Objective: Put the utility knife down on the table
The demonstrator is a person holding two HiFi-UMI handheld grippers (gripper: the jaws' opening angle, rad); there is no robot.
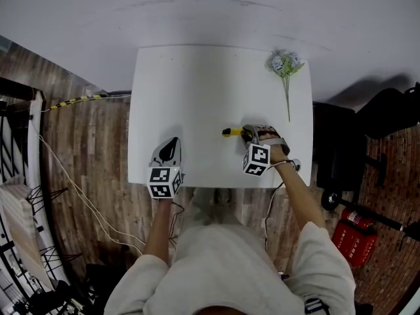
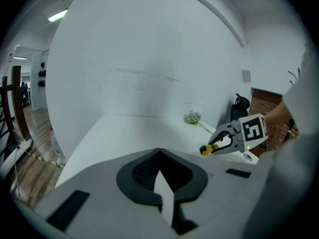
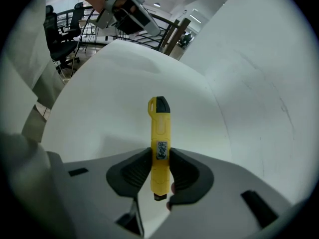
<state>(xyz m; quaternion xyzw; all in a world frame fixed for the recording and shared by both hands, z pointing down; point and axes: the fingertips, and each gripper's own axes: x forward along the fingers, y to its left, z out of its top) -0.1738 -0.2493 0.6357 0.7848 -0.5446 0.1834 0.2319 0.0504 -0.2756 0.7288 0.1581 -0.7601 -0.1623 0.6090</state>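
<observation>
Jaws of your right gripper (image 3: pixel 160 169) are pinching the yellow utility knife (image 3: pixel 160 133) over the counter's (image 1: pixel 197 84) lower right, tip pointing left in the head view, your left gripper (image 1: pixel 171 144) is sitting lower left, jaws pressing together on nothing.

Head view: the utility knife (image 1: pixel 230 132), near the table's (image 1: pixel 197 90) near right edge, shows only its yellow front end. The right gripper (image 1: pixel 249 135) covers the rest. Knife-to-table contact cannot be determined. The knife's label (image 3: pixel 162 150) is unreadable.
</observation>
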